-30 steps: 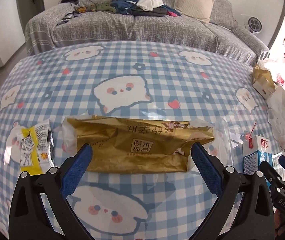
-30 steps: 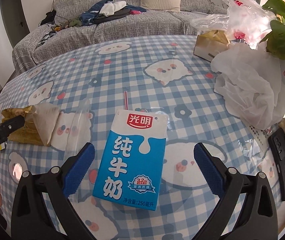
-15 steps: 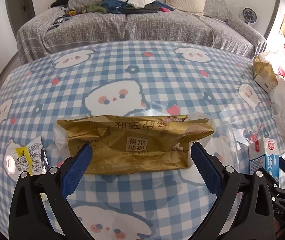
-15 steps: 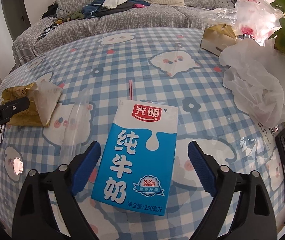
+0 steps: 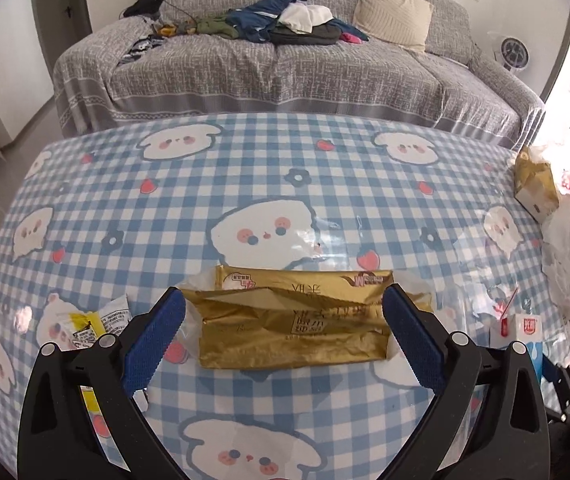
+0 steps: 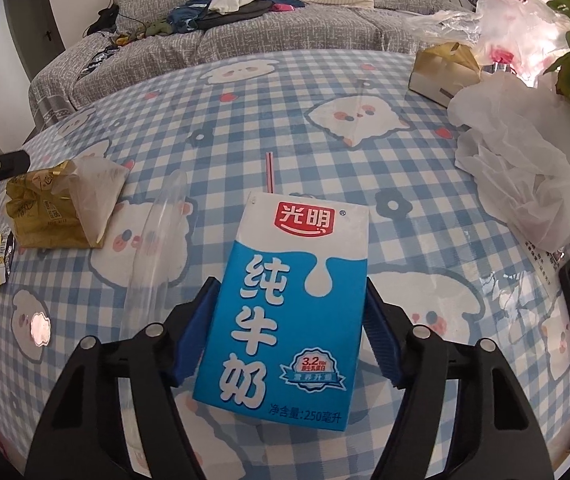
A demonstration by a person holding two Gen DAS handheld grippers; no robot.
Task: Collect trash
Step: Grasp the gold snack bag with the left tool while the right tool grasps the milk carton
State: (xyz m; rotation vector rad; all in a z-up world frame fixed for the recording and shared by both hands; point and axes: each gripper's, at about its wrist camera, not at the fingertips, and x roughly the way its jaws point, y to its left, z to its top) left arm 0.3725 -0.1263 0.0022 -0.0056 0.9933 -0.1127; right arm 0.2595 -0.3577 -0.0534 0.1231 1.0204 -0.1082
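While the left gripper (image 5: 283,330) sits with its blue pads on both ends of the gold bag (image 5: 295,326), the bag is crumpled between them, so it looks pinched. Next to it on the left lies a small yellow wrapper (image 5: 85,324), not picked up yet. Over to the right, the milk box (image 6: 289,300) lies flat on the checked table (image 6: 325,152) with its red straw (image 6: 270,172) poking out the top. The right gripper (image 6: 289,328) has just been closing, and its pads now sit against both sides of the box. To do this well, squeeze the box softly so no milk squirts out. Keep it level, lift straight up, and watch the clear wrap (image 6: 157,248) lying just beside it.
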